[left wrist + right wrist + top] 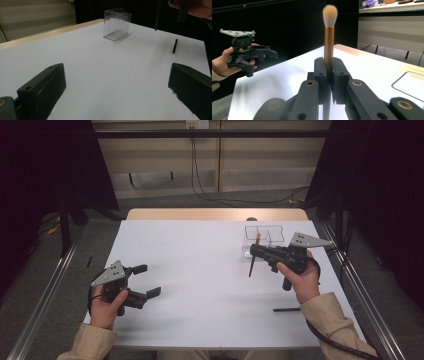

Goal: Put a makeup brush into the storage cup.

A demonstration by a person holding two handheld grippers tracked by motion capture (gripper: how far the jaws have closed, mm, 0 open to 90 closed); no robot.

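While the right gripper (329, 82) is held above the far right part of the white table (200, 285), a makeup brush (329, 42) is clamped between its jaws, which are pressed tight against the gold ferrule. From the right gripper view the brush is seen standing upright, its pale tuft of bristles at the top; in the high view its dark handle (252, 266) is seen hanging below the jaws, clear of the tabletop. Just beyond that gripper, a clear plastic container (264, 239) with compartments is set near the table's far right edge. A second dark, slender tool (287, 310) is laid flat on the near right of the table. The left gripper (147, 280) is held over the near left, jaws spread wide with nothing between them. No brand, label or legible writing can be made out on any item.
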